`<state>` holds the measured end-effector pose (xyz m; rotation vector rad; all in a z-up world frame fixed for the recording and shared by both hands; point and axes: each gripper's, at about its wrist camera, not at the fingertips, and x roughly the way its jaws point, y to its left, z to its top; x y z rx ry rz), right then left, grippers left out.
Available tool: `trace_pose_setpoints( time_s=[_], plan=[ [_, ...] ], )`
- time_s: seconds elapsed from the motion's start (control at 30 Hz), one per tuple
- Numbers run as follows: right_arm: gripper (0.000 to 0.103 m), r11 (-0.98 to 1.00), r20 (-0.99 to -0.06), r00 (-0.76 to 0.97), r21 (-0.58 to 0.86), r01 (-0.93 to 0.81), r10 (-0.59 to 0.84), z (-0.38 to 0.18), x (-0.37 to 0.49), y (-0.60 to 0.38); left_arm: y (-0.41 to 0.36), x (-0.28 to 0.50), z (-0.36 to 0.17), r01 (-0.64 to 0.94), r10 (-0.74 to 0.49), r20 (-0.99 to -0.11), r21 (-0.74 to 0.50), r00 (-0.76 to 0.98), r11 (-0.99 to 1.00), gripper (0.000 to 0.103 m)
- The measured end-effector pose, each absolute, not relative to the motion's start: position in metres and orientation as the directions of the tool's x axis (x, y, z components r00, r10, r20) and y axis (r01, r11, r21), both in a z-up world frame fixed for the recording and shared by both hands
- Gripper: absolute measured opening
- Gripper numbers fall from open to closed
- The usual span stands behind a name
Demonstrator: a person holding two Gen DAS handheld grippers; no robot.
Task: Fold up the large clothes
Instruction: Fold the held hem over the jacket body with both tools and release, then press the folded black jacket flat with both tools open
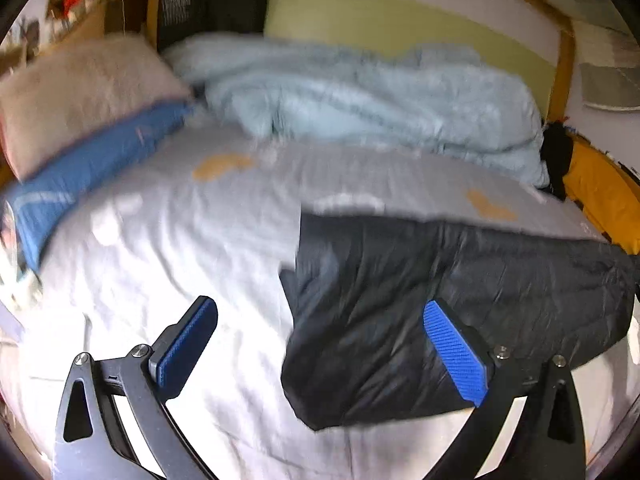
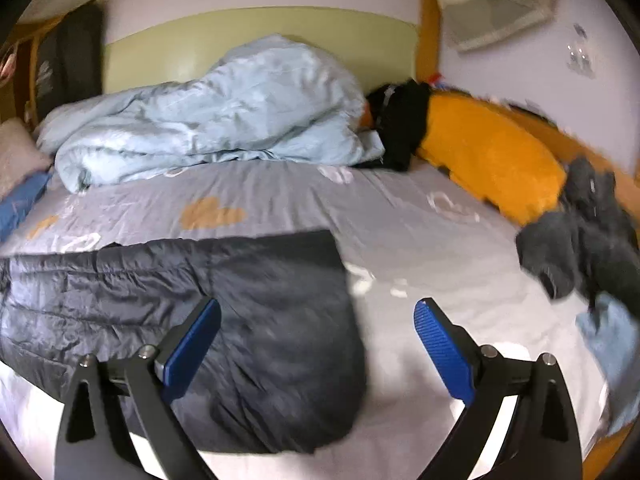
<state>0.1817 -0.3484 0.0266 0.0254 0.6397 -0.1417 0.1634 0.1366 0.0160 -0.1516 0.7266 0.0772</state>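
Observation:
A dark quilted puffer garment (image 1: 420, 312) lies flat and folded on the grey bed sheet (image 1: 180, 248), near the bed's front edge. It also shows in the right wrist view (image 2: 200, 320). My left gripper (image 1: 320, 340) is open and empty, above the garment's left edge, with one blue pad over the sheet and the other over the garment. My right gripper (image 2: 318, 344) is open and empty, above the garment's right edge. Neither gripper touches the cloth as far as I can see.
A crumpled light blue duvet (image 2: 208, 120) lies along the back of the bed. An orange cushion (image 2: 492, 160) and a pile of dark clothes (image 2: 580, 240) are at the right. A beige pillow (image 1: 80, 96) on a blue pillow (image 1: 92, 176) is at the left.

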Motion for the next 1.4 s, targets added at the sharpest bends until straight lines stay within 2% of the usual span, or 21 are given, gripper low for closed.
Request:
trace_pose_setpoints(
  time_s=[0.07, 0.1, 0.13, 0.17, 0.2, 0.23, 0.27, 0.33, 0.37, 0.4, 0.5, 0.7, 0.8, 0.87, 0.97, 1.03, 1.07, 1.13, 1.23, 1.33, 1.4],
  plan=[
    [0.097, 0.985, -0.639, 0.765, 0.075, 0.159, -0.075, 0.018, 0.182, -0.364, 0.138, 0.175, -0.001, -0.067, -0.051, -0.672, -0.148, 0.739, 0.987, 0.102],
    [0.097, 0.979, -0.661, 0.747, 0.096, 0.177, -0.070, 0.013, 0.185, -0.369, 0.138, 0.181, -0.008, -0.064, -0.054, -0.679, -0.147, 0.732, 0.987, 0.095],
    [0.097, 0.972, -0.678, 0.729, 0.091, 0.216, -0.099, 0.009, 0.190, -0.372, 0.138, 0.187, -0.016, -0.074, -0.045, -0.689, -0.142, 0.723, 0.987, 0.079],
    [0.097, 0.965, -0.681, 0.720, 0.079, 0.251, -0.131, 0.004, 0.192, -0.375, 0.139, 0.191, -0.021, -0.071, -0.066, -0.691, -0.168, 0.719, 0.983, 0.067],
    [0.097, 0.963, -0.686, 0.717, 0.091, 0.255, -0.125, -0.001, 0.195, -0.378, 0.141, 0.194, -0.024, -0.059, -0.109, -0.686, -0.217, 0.719, 0.975, 0.038],
    [0.096, 0.966, -0.705, 0.706, 0.132, 0.223, -0.067, -0.007, 0.198, -0.379, 0.142, 0.195, -0.024, -0.055, -0.130, -0.676, -0.245, 0.725, 0.968, 0.018],
    [0.091, 0.968, -0.720, 0.694, 0.184, 0.171, 0.014, -0.012, 0.202, -0.380, 0.142, 0.193, -0.020, -0.036, -0.145, -0.646, -0.259, 0.749, 0.965, 0.013],
    [0.049, 0.946, -0.747, 0.617, 0.325, 0.014, 0.248, -0.023, 0.212, -0.373, 0.134, 0.185, -0.009, 0.010, -0.137, -0.580, -0.217, 0.803, 0.976, 0.007],
    [0.039, 0.943, -0.759, 0.595, 0.332, 0.005, 0.264, -0.027, 0.214, -0.370, 0.129, 0.183, -0.003, 0.022, -0.124, -0.555, -0.187, 0.823, 0.982, 0.007],
    [0.024, 0.951, -0.759, 0.602, 0.309, -0.002, 0.247, -0.027, 0.214, -0.366, 0.124, 0.183, 0.002, 0.027, -0.113, -0.542, -0.165, 0.833, 0.986, 0.006],
    [0.015, 0.977, -0.721, 0.673, 0.211, -0.017, 0.167, -0.015, 0.206, -0.353, 0.114, 0.193, 0.015, 0.022, -0.078, -0.518, -0.114, 0.852, 0.993, 0.006],
    [0.018, 0.994, -0.695, 0.718, 0.097, 0.043, 0.037, -0.018, 0.213, -0.345, 0.114, 0.229, 0.011, -0.019, -0.028, -0.578, -0.075, 0.815, 0.997, 0.007],
    [0.031, 0.995, -0.698, 0.715, 0.041, 0.092, -0.038, -0.027, 0.223, -0.350, 0.112, 0.244, -0.011, -0.042, 0.017, -0.624, -0.026, 0.781, 0.999, 0.015],
    [0.034, 0.993, -0.694, 0.716, 0.023, 0.120, -0.070, -0.029, 0.227, -0.353, 0.115, 0.245, -0.023, -0.056, 0.025, -0.635, -0.029, 0.772, 0.998, 0.021],
    [0.050, 0.988, -0.688, 0.716, -0.012, 0.152, -0.119, -0.030, 0.230, -0.353, 0.121, 0.241, -0.022, -0.061, 0.014, -0.629, -0.054, 0.778, 0.997, 0.033],
    [0.071, 0.979, -0.664, 0.725, -0.059, 0.194, -0.183, -0.029, 0.226, -0.353, 0.126, 0.233, -0.014, -0.074, 0.018, -0.608, -0.067, 0.794, 0.995, 0.059],
    [0.074, 0.972, -0.643, 0.733, -0.083, 0.218, -0.219, -0.026, 0.223, -0.354, 0.127, 0.228, -0.008, -0.084, 0.027, -0.593, -0.068, 0.805, 0.994, 0.065],
    [0.089, 0.967, -0.625, 0.741, -0.104, 0.234, -0.246, -0.020, 0.218, -0.356, 0.129, 0.219, 0.002, -0.098, 0.040, -0.578, -0.068, 0.815, 0.993, 0.084],
    [0.092, 0.962, -0.577, 0.773, -0.098, 0.256, -0.265, -0.009, 0.205, -0.361, 0.132, 0.199, 0.016, -0.107, 0.034, -0.545, -0.102, 0.838, 0.989, 0.087],
    [0.101, 0.972, -0.536, 0.816, -0.040, 0.233, -0.217, 0.007, 0.188, -0.361, 0.127, 0.177, 0.025, -0.078, 0.002, -0.530, -0.122, 0.848, 0.989, 0.088],
    [0.101, 0.979, -0.505, 0.844, -0.016, 0.202, -0.182, 0.016, 0.177, -0.357, 0.118, 0.163, 0.029, -0.044, -0.026, -0.533, -0.117, 0.846, 0.992, 0.088]
  ],
)
